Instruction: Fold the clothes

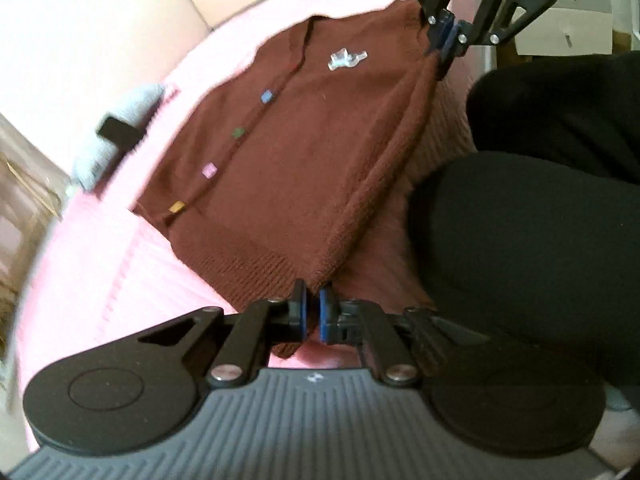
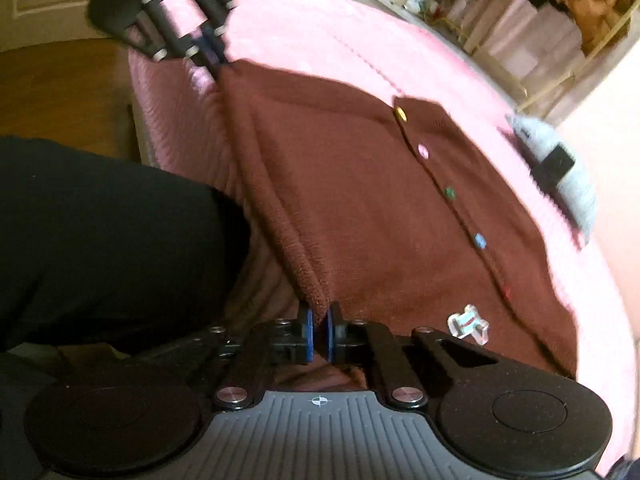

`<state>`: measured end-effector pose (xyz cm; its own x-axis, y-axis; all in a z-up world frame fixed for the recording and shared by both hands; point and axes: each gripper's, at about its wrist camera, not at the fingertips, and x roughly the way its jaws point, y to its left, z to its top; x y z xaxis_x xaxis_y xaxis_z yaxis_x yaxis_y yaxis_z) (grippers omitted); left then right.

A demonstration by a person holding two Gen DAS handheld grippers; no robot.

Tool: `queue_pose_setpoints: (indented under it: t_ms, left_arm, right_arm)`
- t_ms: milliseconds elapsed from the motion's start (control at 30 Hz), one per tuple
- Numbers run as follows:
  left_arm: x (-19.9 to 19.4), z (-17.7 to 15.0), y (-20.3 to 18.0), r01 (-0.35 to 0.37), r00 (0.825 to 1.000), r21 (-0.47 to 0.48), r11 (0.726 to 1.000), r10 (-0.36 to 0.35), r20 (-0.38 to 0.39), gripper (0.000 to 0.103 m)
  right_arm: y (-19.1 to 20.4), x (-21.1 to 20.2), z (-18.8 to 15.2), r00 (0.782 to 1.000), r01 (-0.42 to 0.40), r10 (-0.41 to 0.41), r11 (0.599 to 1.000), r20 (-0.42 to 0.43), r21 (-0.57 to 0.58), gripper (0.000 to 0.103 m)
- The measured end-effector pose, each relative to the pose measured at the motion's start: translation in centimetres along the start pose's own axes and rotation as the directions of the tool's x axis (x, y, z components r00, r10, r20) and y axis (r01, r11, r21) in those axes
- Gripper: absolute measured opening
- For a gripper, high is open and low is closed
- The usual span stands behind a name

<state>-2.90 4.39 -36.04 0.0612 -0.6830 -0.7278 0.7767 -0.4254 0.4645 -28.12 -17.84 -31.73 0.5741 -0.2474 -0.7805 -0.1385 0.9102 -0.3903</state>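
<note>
Lying buttoned across the pink bed (image 1: 120, 264), near edge lifting: a brown cardigan (image 1: 312, 152), soft, floppy, thick-knit. Left gripper (image 1: 313, 308) pinching the hem corner nearly closed, right gripper (image 2: 319, 330) pinching the shoulder end likewise. Likely sagging between grips, so holding the ribbed hem and seam, keeping the edge taut.

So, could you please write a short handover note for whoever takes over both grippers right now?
Left gripper: shut on the hem corner of the brown cardigan.
Right gripper: shut on the shoulder end of the same near edge.
The cardigan lies front up, buttoned, on the pink bedspread; the near side edge is lifted between the two grippers, the rest flat. A grey pillow sits beyond it.
Done: side edge picked up at both ends.
Left: probably carry that edge over towards the button line, lay it down, then fold the far side and halve the length.
</note>
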Motion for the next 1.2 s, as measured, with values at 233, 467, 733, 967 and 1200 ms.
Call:
queue_pose_setpoints:
  t_ms: [233,467,733,967,1200]
  left_arm:
    - [-1.1,-0.3,2.6,0.056,0.998,-0.140,0.989,-0.057,-0.006,0.009]
    - [0.2,1.7,12.5,0.005,0.997,-0.409,0.913,0.026,0.071,0.034]
    - [11.2,5.5,24.7,0.070,0.993,-0.684,0.726,0.014,0.117,0.044]
    - [19.4,5.0,30.7,0.179,0.983,-0.848,0.499,-0.059,0.173,0.029]
    - [21.9,2.3,33.2,0.241,0.970,-0.908,0.341,-0.125,0.210,0.019]
  right_arm:
    - [-1.2,-1.8,-1.0,0.998,0.032,-0.035,0.997,0.055,0.064,0.075]
    - [-9.5,-2.9,-1.3,0.988,0.024,-0.074,0.941,0.136,0.337,0.075]
    - [-17.4,2.8,-1.8,0.991,0.048,-0.095,0.905,0.093,0.423,0.075]
    - [-19.0,5.7,-3.4,0.990,0.068,-0.116,0.895,0.083,0.440,0.075]
    - [-20.5,6.4,-4.3,0.979,0.105,-0.179,0.857,0.099,0.504,0.075]
